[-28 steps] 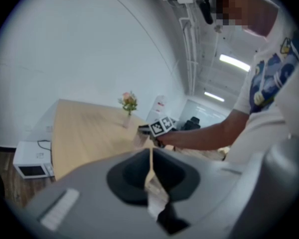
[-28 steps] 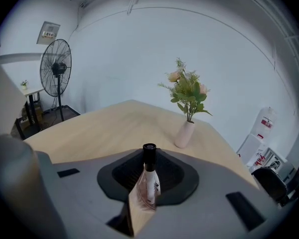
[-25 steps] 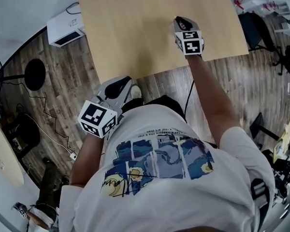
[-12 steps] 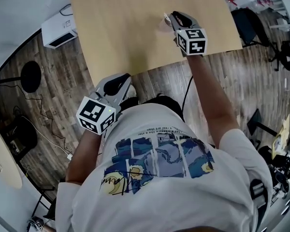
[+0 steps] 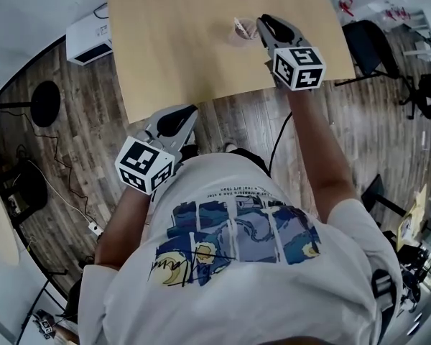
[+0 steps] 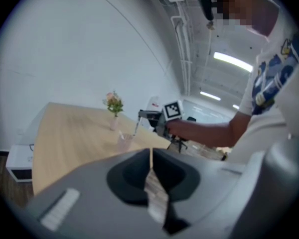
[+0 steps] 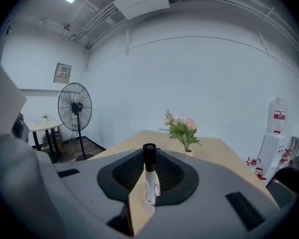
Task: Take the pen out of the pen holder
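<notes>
Wooden table (image 5: 172, 56) beneath outstretched right tongs (image 5: 264, 24) (pen (image 7: 150, 180) gripped upright).

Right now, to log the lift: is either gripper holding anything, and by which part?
The right gripper holds the pen by its white barrel, dark end up; the left gripper holds nothing.

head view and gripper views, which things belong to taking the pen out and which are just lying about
Job: pen, clamped in right gripper; pen holder.
Lying about: flower vase, fan, white box on the floor.
</notes>
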Demonstrator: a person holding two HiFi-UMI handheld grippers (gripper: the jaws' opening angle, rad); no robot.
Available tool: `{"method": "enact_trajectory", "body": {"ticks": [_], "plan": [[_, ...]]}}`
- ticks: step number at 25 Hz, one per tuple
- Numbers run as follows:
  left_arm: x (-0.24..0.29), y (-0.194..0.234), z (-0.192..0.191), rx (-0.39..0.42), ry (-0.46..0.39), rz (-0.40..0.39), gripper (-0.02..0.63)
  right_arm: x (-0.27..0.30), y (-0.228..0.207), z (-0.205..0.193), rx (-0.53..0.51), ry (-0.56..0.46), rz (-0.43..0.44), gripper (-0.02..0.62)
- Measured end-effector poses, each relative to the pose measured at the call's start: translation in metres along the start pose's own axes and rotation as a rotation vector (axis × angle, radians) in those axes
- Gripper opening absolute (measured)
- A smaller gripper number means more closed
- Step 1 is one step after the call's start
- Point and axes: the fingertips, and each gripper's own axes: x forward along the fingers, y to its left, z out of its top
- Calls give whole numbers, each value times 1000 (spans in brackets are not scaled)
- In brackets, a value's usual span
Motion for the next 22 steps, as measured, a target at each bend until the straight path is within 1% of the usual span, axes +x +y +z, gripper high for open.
{"method": "enact_trajectory", "body": {"ticks": [9, 22], "plan": [[23, -48, 0, 1, -36, 72, 23, -58, -5, 19, 7, -63, 134, 63], [35, -111, -18, -27, -68, 187, 23, -141, 9, 16, -6, -105, 308, 63]]}}
